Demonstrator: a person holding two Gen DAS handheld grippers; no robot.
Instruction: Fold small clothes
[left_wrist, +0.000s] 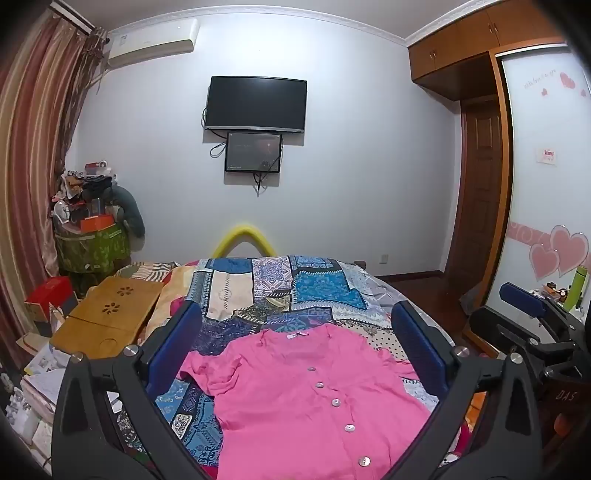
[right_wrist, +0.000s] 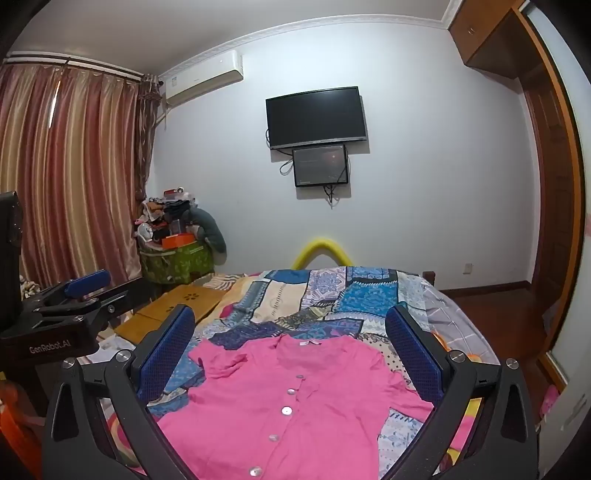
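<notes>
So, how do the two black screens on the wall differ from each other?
The upper screen is clearly larger and wider than the lower screen. The upper screen is fully dark, while the lower screen shows a faint picture with a small reddish spot. The upper screen sits higher; the lower screen hangs directly under it, toward its right half. Both are black-framed, mounted flat on the white wall, with cables hanging beside them.

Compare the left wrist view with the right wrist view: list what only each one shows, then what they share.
Only the left wrist view shows the wardrobe door with pink hearts, a green bottle and the red box. Only the right wrist view shows the full width of the curtain. Both show the pink shirt lying flat, buttons up, on the patterned bedspread, the TV, and both claws open: left claw, right claw.
</notes>
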